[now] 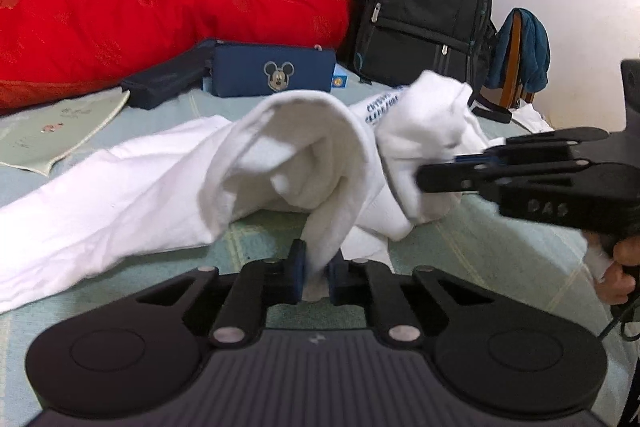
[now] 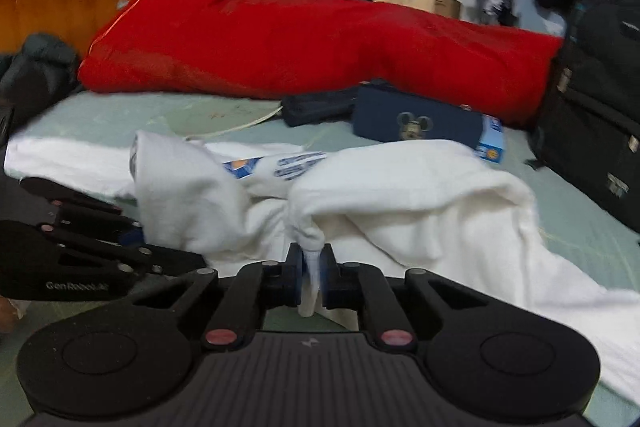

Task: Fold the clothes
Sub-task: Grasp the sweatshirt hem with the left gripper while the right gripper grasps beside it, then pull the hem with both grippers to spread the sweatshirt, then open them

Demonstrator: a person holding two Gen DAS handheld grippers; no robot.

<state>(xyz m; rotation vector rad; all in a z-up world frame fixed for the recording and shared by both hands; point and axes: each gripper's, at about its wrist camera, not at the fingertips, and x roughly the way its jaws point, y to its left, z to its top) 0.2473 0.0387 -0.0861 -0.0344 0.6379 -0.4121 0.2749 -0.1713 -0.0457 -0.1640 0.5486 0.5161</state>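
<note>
White shirt (image 1: 304,155) lies on the bed (image 1: 500,259), middle bunched and raised off the sheet, one long part trailing flat to the near left. Blue print shows on a fold at the far side.

Left tongs (image 1: 318,273): clamped on a hanging edge of the shirt, cloth pinched between the blue pads. Right tongs (image 2: 311,277): likewise clamped on a gathered fold. In the left view the right tongs enter from the right with tips buried in the cloth. Both grips sit near each other; the cloth between them sags in a loop.

Judgement: shirt is mid-handling, not laid square; which fold this is cannot be settled. To do it well: keep both pinches firm, draw the two held points apart until the edge between is taut, carry them level, and lay the cloth down without twist. Thin pinch on the left may slip.

Around: Mickey pouch (image 1: 274,73) and a dark case (image 1: 168,81) just beyond the shirt, red quilt (image 1: 168,23) behind, backpack (image 1: 428,7) far right. The pouch limits room on the far side; the near bed is free.
</note>
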